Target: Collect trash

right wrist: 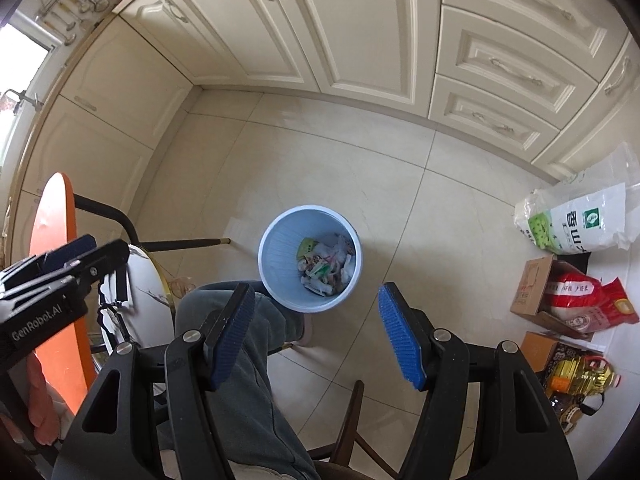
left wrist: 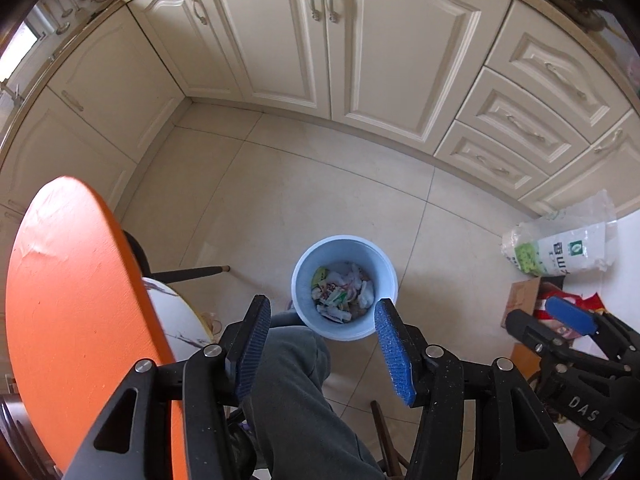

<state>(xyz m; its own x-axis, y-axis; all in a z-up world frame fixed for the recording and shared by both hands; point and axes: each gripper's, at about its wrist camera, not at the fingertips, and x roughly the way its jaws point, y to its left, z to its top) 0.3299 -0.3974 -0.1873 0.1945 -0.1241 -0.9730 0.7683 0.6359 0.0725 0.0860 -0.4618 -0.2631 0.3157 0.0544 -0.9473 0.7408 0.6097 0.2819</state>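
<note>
A light blue trash bin [left wrist: 308, 264] stands on the tiled floor; it also shows in the right wrist view [right wrist: 276, 240]. Crumpled wrappers and tissues [left wrist: 344, 292] lie in its bottom, seen too in the right wrist view [right wrist: 326, 266]. My left gripper [left wrist: 322, 322] is open and empty, high above the bin's near rim. My right gripper [right wrist: 316, 304] is open and empty, also high above the bin. The right gripper shows at the right edge of the left wrist view [left wrist: 560, 328]. The left gripper shows at the left of the right wrist view [right wrist: 80, 256].
An orange round table [left wrist: 72, 300] is at the left with a white plate-like seat [left wrist: 176, 316] beside it. The person's grey-trousered leg [left wrist: 288, 380] is below the grippers. A rice bag [right wrist: 576, 220], cardboard boxes [right wrist: 532, 288] and an oil bottle [right wrist: 580, 376] sit right. Cream cabinets [left wrist: 340, 40] line the back.
</note>
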